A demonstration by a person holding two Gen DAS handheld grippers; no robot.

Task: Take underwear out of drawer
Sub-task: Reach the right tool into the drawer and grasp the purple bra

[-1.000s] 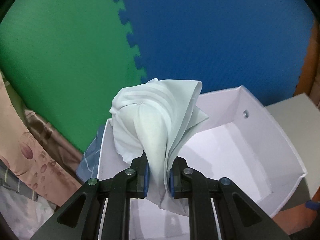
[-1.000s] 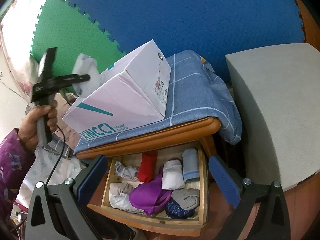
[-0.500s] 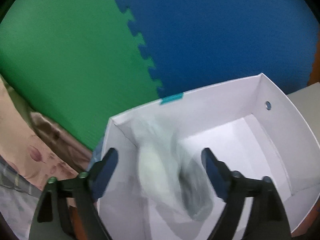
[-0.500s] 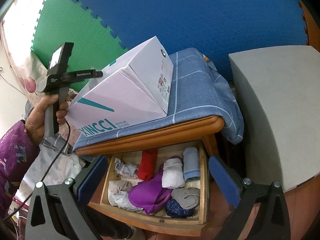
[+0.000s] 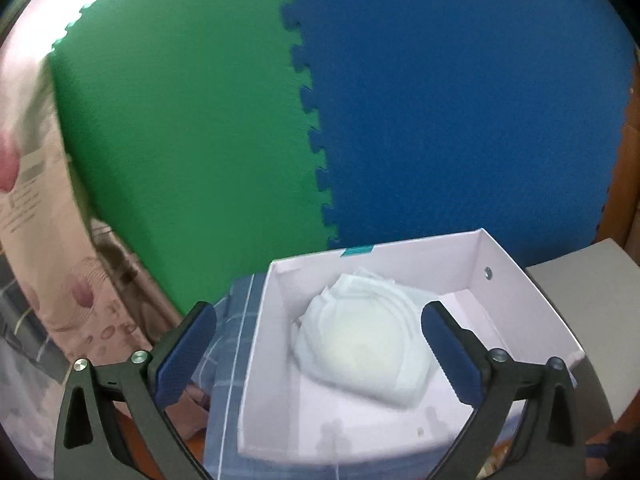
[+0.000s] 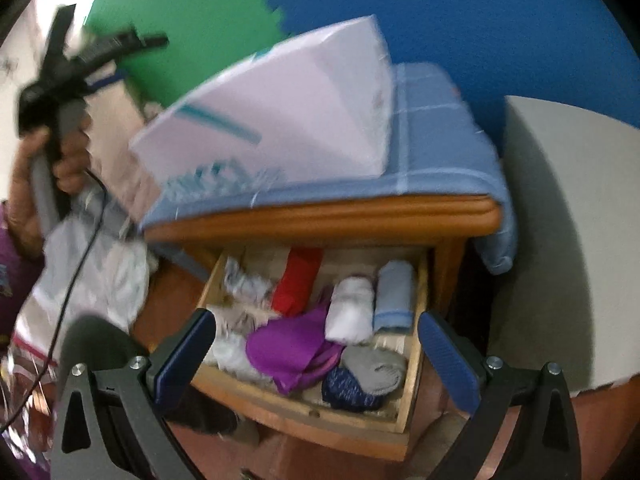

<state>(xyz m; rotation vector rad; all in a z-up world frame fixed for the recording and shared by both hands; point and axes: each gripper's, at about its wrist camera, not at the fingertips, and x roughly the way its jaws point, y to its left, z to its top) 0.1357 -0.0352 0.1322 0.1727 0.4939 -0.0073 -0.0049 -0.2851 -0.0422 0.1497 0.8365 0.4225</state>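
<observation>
My left hand-held gripper (image 5: 316,344) stands with its blue-padded jaws spread wide; they have just been opening, and nothing is pressed between them. Beyond them, the pale white folded underwear (image 5: 362,336) lies loose inside the open white cardboard box (image 5: 516,288), toward the box's left wall and touching neither pad. The box sits on the blue checked cloth (image 6: 436,128) covering the top of the orange wooden nightstand (image 6: 320,216), near its left edge. My right hand-held gripper (image 6: 316,354) is also spread wide and holds nothing, hanging over the pulled-out wooden drawer (image 6: 412,364) under the nightstand's top. In the drawer, a red rolled piece (image 6: 298,280) lies toward the back, a white roll (image 6: 350,308) and a light blue roll (image 6: 394,296) lie side by side at the right, a purple garment (image 6: 290,350) spreads across the middle front, with a grey piece (image 6: 376,368) and a dark blue patterned bundle (image 6: 348,390) in the front right corner. From the right wrist view, my left hand (image 6: 52,160) grips its tool's handle up left of the box.
</observation>
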